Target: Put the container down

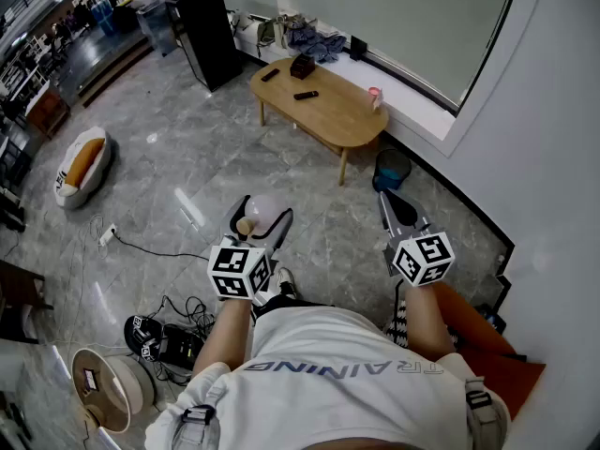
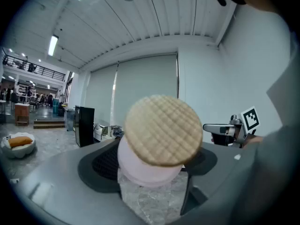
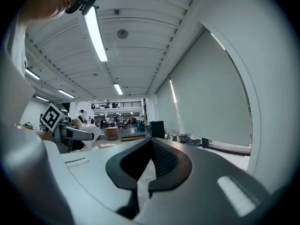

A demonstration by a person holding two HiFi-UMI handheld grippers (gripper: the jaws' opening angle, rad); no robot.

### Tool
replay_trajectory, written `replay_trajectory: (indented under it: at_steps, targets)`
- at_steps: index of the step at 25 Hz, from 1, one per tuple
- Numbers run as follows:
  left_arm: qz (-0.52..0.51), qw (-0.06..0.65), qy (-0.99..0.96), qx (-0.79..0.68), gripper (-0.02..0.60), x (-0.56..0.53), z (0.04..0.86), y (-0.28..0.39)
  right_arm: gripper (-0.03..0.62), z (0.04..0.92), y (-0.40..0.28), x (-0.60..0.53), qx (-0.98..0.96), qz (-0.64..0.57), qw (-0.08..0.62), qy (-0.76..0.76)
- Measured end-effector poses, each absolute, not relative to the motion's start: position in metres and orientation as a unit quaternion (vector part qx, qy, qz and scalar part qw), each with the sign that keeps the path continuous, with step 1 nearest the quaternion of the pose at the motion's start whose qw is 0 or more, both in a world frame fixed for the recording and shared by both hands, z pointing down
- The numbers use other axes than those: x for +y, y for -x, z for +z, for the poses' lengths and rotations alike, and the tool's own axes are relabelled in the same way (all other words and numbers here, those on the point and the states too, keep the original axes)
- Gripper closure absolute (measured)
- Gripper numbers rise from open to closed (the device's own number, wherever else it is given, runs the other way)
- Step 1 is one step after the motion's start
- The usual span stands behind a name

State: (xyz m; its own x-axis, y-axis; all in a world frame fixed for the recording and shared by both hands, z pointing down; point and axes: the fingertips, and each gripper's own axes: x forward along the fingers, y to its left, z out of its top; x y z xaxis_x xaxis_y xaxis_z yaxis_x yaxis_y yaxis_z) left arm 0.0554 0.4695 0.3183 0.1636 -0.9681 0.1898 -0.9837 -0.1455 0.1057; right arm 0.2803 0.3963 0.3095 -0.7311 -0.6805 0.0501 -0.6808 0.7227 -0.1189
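Observation:
A pale pink container (image 1: 268, 213) with a round tan waffle-patterned lid (image 2: 163, 130) sits tilted between the jaws of my left gripper (image 1: 261, 217), held above the marble floor. In the left gripper view the lid faces the camera and the pink body (image 2: 140, 170) shows below it, with my left gripper (image 2: 153, 161) shut on it, jaws wide. My right gripper (image 1: 395, 206) hangs level to the right, apart from the container. Its jaws meet at the tips in the right gripper view (image 3: 151, 141), with nothing between them.
An oval wooden coffee table (image 1: 337, 112) stands ahead by the window wall, with a remote, a box and a pink cup on it. A blue bin (image 1: 391, 169) stands beside it. A black cabinet (image 1: 203, 34), a pet bed (image 1: 82, 165) and floor cables (image 1: 141, 244) lie to the left.

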Motion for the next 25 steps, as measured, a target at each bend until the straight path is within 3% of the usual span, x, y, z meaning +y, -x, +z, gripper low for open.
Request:
replay_trajectory:
  at_steps: [15, 25]
  targets:
    - [0.04, 0.113, -0.765, -0.633, 0.186, 0.451, 0.329, -0.032, 0.58, 0.322, -0.267, 0.379, -0.914, 0.078, 0.004, -0.398]
    - [0.026, 0.135, -0.773, -0.62, 0.186, 0.398, 0.336, 0.027, 0.579, 0.33, -0.21, 0.328, -0.908, 0.09, 0.008, -0.41]
